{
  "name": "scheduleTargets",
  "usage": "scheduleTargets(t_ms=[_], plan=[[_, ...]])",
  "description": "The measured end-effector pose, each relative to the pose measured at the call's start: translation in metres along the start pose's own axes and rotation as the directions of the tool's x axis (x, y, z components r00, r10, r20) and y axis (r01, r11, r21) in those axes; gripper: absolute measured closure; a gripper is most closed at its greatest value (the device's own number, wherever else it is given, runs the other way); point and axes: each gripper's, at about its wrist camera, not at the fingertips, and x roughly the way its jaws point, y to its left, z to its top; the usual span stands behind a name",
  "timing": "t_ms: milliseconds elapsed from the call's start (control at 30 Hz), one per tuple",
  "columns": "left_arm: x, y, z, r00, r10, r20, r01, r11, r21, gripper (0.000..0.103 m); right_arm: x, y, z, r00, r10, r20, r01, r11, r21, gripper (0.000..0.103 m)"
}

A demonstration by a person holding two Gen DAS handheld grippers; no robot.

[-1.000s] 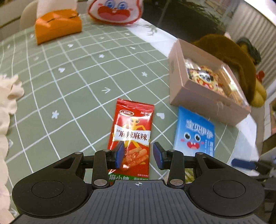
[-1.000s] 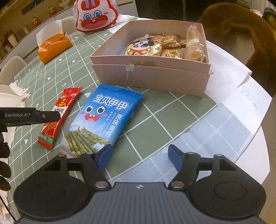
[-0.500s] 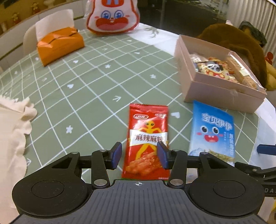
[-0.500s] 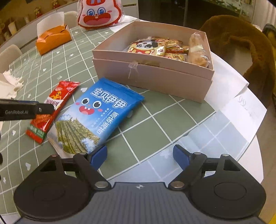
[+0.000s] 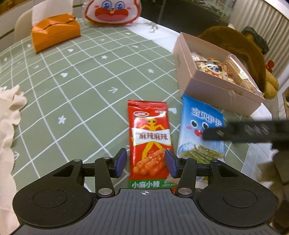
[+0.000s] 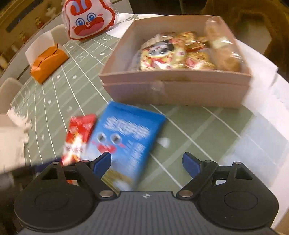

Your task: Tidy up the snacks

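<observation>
A red snack packet [image 5: 150,133] lies flat on the green checked tablecloth; it also shows in the right wrist view [image 6: 79,135]. My left gripper [image 5: 145,162] is open, its blue pads on either side of the packet's lower part, not closed on it. A blue seaweed packet [image 5: 200,126] lies right of it, also in the right wrist view [image 6: 126,142]. My right gripper [image 6: 146,163] is open and empty above the blue packet's near end. One of its fingers [image 5: 240,132] crosses over the blue packet. A pink box [image 6: 173,90] holds several snacks.
An orange tissue box [image 5: 54,31] and a rabbit-face cushion [image 5: 112,11] sit at the table's far side. White cloth [image 5: 7,119] lies at the left edge. A brown plush [image 5: 240,47] lies behind the box. White paper [image 6: 261,108] lies under the box at the table's right edge.
My right gripper has swung left and forward over the blue packet; its view is blurred. My left gripper has opened wider and now has the red packet between its pads.
</observation>
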Motion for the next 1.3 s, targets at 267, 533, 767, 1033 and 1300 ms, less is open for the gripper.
scheduleTargets(t_ms=[267,533,767,1033,1300], plan=[[-0.001,0.003,-0.001,1.0,-0.005,0.0,0.005,1.0,-0.008,0.051,0.037,0.06,0.015,0.99,-0.137,0.015,0.137,0.971,-0.196,0.006],[-0.001,0.004,-0.001,1.0,-0.013,0.002,0.013,1.0,-0.024,0.051,0.022,0.029,0.005,0.989,-0.148,0.024,0.15,0.966,-0.21,0.011],[0.001,0.001,0.002,1.0,-0.026,-0.003,0.026,1.0,-0.009,0.048,-0.005,-0.012,-0.028,0.991,-0.121,0.059,0.133,0.95,-0.283,0.01],[0.008,-0.014,0.006,0.999,-0.038,-0.013,0.039,0.998,0.04,0.028,-0.017,-0.034,-0.05,0.983,-0.123,0.135,0.154,0.954,-0.256,0.0],[0.017,-0.017,0.016,0.999,0.05,0.001,-0.05,0.999,-0.008,0.03,-0.019,-0.034,-0.056,0.979,-0.129,0.16,0.165,0.957,-0.239,0.0]])
